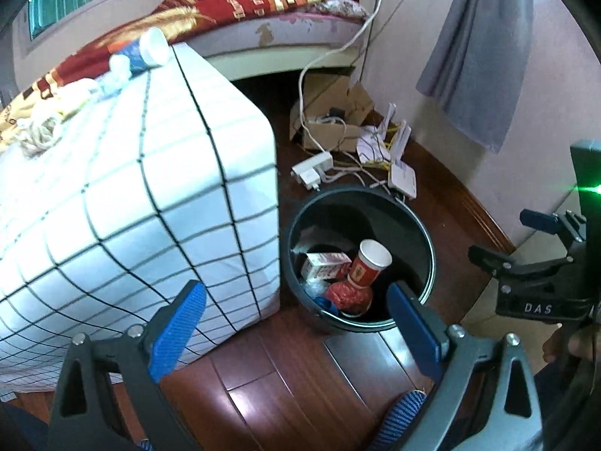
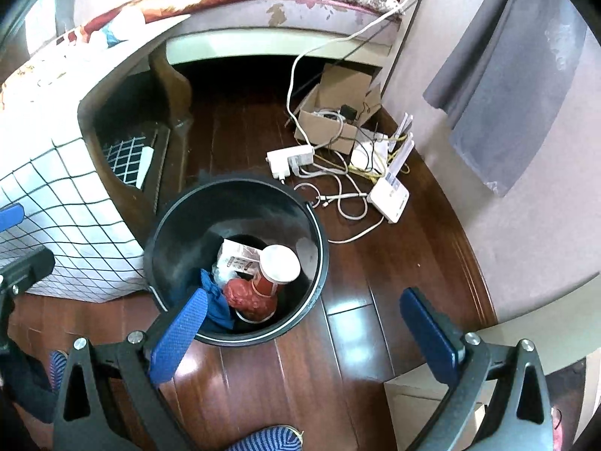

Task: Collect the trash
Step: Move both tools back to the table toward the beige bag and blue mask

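A black round bin (image 1: 424, 225) stands on the wood floor beside a table; it also shows in the right wrist view (image 2: 180, 225). Inside lie a red paper cup (image 1: 368, 263), a small carton (image 1: 323, 265), crumpled red wrapper (image 1: 347, 295) and blue trash. In the right wrist view the cup (image 2: 278, 268) and carton (image 2: 238, 257) lie at the bottom. My left gripper (image 1: 296, 323) is open and empty, near the bin's front rim. My right gripper (image 2: 304, 327) is open and empty, above the bin's near rim. On the table lie a blue-white paper cup (image 1: 144, 50) and crumpled tissue (image 1: 39, 131).
The table has a white checked cloth (image 1: 131, 195). A cardboard box (image 2: 334, 112), power strip (image 2: 291, 158), router (image 2: 388, 195) and cables lie on the floor by the wall. A bed (image 1: 263, 3) stands behind. A grey cloth (image 1: 484, 56) hangs on the wall.
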`<state>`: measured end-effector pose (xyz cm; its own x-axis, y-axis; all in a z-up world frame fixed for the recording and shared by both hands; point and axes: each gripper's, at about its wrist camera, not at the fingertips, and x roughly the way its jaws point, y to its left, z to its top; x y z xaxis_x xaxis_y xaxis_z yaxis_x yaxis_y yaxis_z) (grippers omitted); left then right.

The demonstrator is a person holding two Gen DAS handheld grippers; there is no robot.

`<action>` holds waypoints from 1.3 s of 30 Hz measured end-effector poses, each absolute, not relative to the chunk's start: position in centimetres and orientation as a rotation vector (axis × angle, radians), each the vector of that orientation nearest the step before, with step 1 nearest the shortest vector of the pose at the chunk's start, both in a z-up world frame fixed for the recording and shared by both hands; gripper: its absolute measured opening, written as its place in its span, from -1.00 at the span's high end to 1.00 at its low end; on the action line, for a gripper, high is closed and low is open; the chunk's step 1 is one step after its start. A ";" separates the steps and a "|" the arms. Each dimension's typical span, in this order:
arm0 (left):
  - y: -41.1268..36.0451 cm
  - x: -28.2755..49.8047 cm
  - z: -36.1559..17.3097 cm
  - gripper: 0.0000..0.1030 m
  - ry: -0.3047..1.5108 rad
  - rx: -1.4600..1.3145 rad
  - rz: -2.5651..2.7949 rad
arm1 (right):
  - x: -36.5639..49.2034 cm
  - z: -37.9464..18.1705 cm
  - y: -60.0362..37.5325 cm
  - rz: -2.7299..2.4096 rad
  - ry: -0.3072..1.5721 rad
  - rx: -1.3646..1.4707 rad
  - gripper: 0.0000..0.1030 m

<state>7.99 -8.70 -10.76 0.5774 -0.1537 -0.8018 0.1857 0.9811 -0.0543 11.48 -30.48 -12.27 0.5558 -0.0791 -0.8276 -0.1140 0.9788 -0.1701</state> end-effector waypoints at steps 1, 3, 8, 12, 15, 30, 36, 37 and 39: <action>-8.6 7.9 -10.3 -0.90 0.924 0.047 -0.186 | 11.3 -11.9 -30.3 0.026 0.974 -0.214 -1.00; -7.9 7.5 -9.5 -0.90 0.905 0.054 -0.177 | 11.1 -10.9 -29.8 0.038 0.952 -0.209 -1.00; -5.0 6.8 -6.9 -0.90 0.835 0.005 -0.126 | 11.2 -8.4 -28.3 0.092 0.890 -0.155 -1.00; -2.4 7.1 -6.0 -0.90 0.819 -0.054 -0.088 | 11.9 -6.8 -26.3 0.159 0.853 -0.117 -1.00; -0.3 7.1 -5.4 -0.90 0.780 -0.042 -0.003 | 12.7 -5.8 -23.9 0.203 0.853 -0.118 -1.00; 12.3 10.5 -2.0 -0.89 0.634 -0.132 0.304 | 19.2 0.0 -10.7 0.381 0.682 -0.186 -0.72; 14.0 14.4 -2.3 -0.85 0.645 -0.148 0.320 | 24.5 -0.5 -7.1 0.426 0.711 -0.152 -0.52; 14.2 15.3 -2.6 -0.85 0.645 -0.147 0.321 | 25.5 -0.7 -6.6 0.431 0.719 -0.146 -0.51; 14.4 16.3 -3.0 -0.85 0.656 -0.147 0.321 | 27.5 -1.2 -5.4 0.437 0.737 -0.142 -0.50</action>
<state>16.26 14.41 -2.97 0.7453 0.2462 -0.6196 -0.3385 0.9404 -0.0334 27.48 -5.44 -1.18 0.6557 0.3351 -0.6766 -0.4335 0.9008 0.0260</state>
